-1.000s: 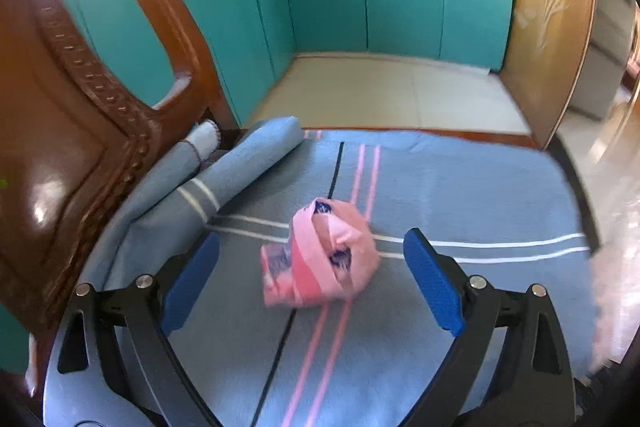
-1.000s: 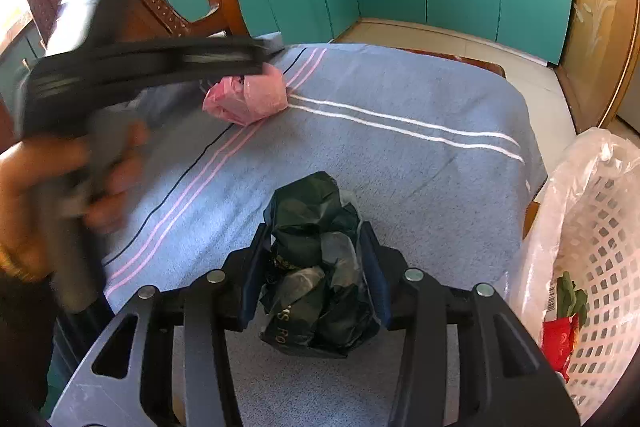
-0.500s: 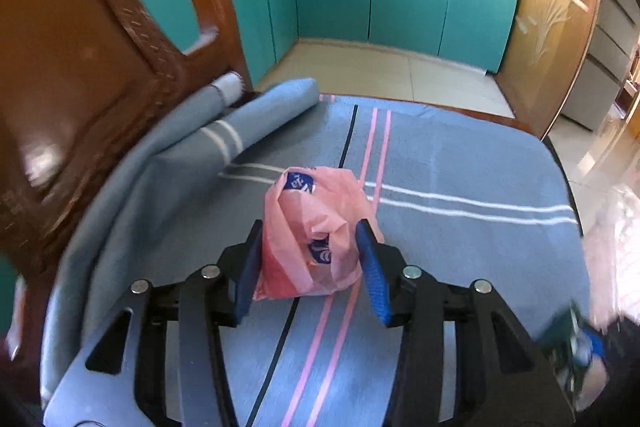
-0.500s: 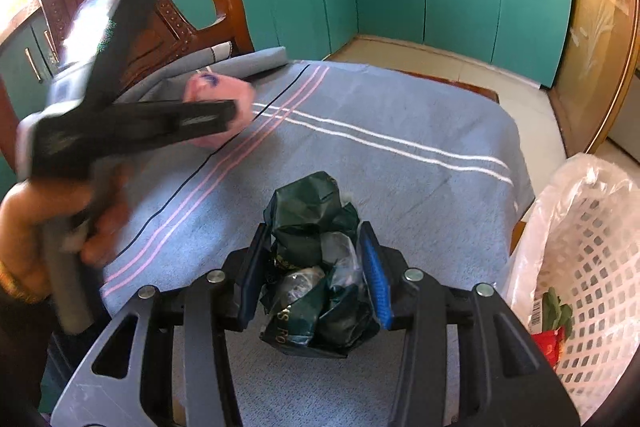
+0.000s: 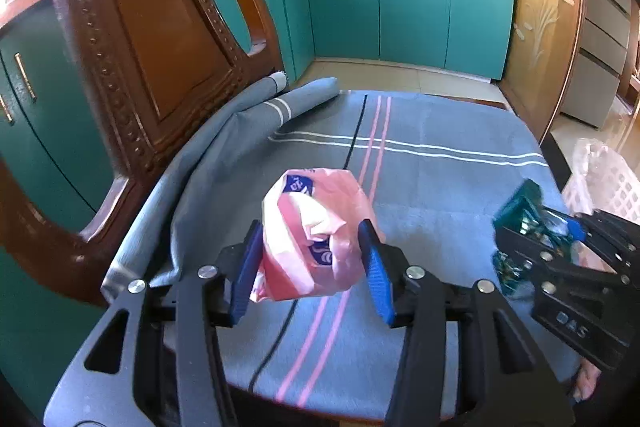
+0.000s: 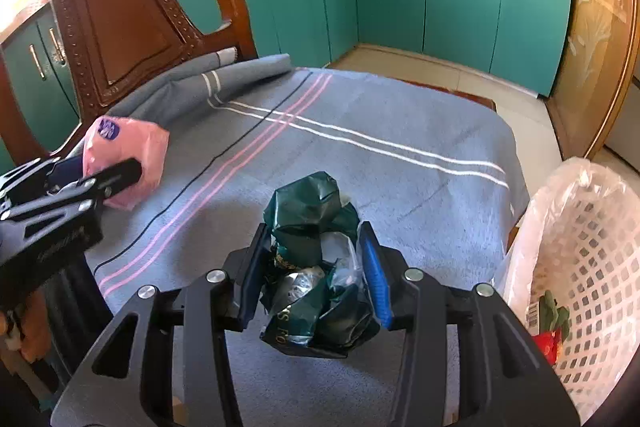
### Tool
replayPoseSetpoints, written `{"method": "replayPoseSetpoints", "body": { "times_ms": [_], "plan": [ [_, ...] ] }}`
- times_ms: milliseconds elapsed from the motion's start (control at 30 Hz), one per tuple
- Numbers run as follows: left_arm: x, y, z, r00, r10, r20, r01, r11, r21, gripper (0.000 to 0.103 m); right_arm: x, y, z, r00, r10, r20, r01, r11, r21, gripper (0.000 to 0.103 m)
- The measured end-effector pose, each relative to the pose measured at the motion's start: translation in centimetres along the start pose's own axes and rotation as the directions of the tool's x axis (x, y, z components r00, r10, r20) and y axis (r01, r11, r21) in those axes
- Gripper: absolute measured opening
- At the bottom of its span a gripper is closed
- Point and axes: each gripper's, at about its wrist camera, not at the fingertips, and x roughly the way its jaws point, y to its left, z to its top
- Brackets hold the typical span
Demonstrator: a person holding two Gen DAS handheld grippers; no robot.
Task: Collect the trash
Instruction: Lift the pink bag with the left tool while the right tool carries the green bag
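A crumpled pink plastic bag (image 5: 316, 223) with blue print is pinched between the blue pads of my left gripper (image 5: 310, 243), held just above the striped blue-grey cloth (image 5: 440, 163); the jaws are opening slightly with the bag still between them. In the right wrist view the same pink bag (image 6: 132, 147) hangs in the left gripper (image 6: 96, 171) at the left edge. My right gripper (image 6: 312, 251) is shut on a crumpled dark green wrapper (image 6: 312, 203) over the cloth's near side. The left wrist view shows that right gripper (image 5: 536, 231) at the right.
A white lattice basket (image 6: 592, 227) lined with clear plastic stands off the cloth's right edge, with red and green trash (image 6: 552, 319) inside. A carved wooden chair back (image 5: 132, 47) rises on the left, with a rolled fold of cloth (image 5: 280, 103) beside it. Teal cabinets line the far wall.
My left gripper closed on the pink bag, lifted it off the cloth and drew it back toward the near left edge. The right gripper stayed put, still holding the green wrapper.
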Motion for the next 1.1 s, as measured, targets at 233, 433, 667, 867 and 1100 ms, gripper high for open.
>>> {"method": "replayPoseSetpoints", "body": {
  "times_ms": [233, 433, 667, 867, 1100],
  "plan": [
    [-1.0, -0.6, -1.0, 0.999, -0.035, -0.005, 0.035, 0.999, 0.006, 0.053, -0.1, 0.0, -0.2, 1.0, -0.005, -0.008, 0.005, 1.0, -0.008, 0.045],
    [-0.6, -0.7, -1.3, 0.999, -0.045, -0.017, 0.045, 0.999, -0.006, 0.053, 0.0, 0.1, -0.1, 1.0, 0.0, -0.016, 0.0, 1.0, -0.005, 0.045],
    [-2.9, -0.6, -0.6, 0.998, -0.013, 0.061, 0.013, 1.0, 0.001, 0.053, -0.3, 0.2, 0.0, 1.0, 0.001, 0.002, -0.001, 1.0, -0.008, 0.045],
    [-5.0, -1.0, 0.0, 0.993, -0.017, 0.117, 0.015, 1.0, 0.018, 0.053, -2.3, -0.4, 0.4, 0.997, 0.016, 0.069, -0.017, 1.0, 0.013, 0.045],
    [-6.4, -2.4, 0.4, 0.987, -0.05, 0.15, 0.043, 0.998, 0.053, 0.053, -7.3, -2.6, 1.2, 0.975, 0.02, 0.219, -0.038, 0.996, 0.078, 0.045]
  ]
}}
